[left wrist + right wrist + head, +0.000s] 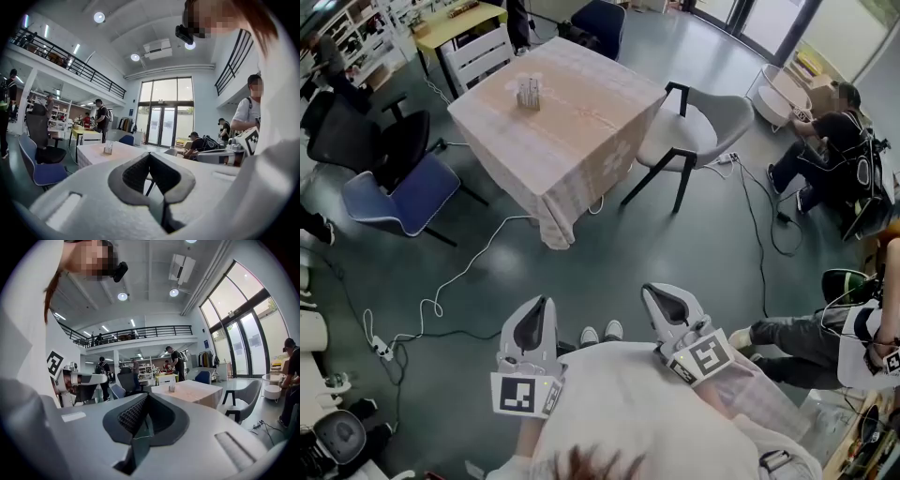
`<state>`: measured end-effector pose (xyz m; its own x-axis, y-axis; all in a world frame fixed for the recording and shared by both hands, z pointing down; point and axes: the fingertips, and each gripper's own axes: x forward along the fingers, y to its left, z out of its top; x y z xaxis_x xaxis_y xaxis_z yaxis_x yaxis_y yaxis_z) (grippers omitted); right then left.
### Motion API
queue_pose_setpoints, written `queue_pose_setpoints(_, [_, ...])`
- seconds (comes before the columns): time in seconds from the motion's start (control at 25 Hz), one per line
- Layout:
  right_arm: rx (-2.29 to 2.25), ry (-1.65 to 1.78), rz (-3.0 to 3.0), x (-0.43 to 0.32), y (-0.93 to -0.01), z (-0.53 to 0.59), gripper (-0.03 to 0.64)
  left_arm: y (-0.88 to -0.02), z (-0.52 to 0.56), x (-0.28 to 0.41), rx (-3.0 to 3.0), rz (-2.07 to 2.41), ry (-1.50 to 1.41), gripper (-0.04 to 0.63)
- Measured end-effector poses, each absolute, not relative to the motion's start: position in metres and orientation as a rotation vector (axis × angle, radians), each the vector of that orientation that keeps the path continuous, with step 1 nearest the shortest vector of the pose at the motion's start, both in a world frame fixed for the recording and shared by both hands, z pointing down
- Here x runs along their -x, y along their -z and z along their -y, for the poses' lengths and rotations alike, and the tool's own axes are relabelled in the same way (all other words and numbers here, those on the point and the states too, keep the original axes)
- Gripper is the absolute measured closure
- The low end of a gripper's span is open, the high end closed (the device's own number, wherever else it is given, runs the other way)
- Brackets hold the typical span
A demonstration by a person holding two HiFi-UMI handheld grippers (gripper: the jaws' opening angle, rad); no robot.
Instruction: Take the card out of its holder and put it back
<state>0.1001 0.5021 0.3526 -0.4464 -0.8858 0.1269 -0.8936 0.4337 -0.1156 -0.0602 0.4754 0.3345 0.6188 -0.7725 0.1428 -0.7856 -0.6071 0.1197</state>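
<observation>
Since I'm well off the worktop (581, 117), nothing's begun: card holder (529, 92) sits upper left, card apparently inside; left gripper (532, 319) & right gripper (668, 302) both closed, empty.

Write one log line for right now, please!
stage: not started | left gripper: shut, empty | right gripper: shut, empty | card holder: on table, untouched

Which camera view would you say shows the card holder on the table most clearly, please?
The head view: the card holder stands unobstructed on the cloth-covered table, seen from above. The left gripper view shows it only as a small, distant shape on the table; the right gripper view shows it smaller still.
</observation>
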Motion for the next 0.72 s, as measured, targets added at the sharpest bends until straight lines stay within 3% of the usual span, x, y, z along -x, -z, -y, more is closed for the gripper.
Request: queue_pose_setpoints(0.72, [-1.653, -0.297, 2.664, -0.154, -0.362, -0.507, 0.615, -0.347, -0.475, 0.002, -2.656, 1.248, -0.086, 0.595])
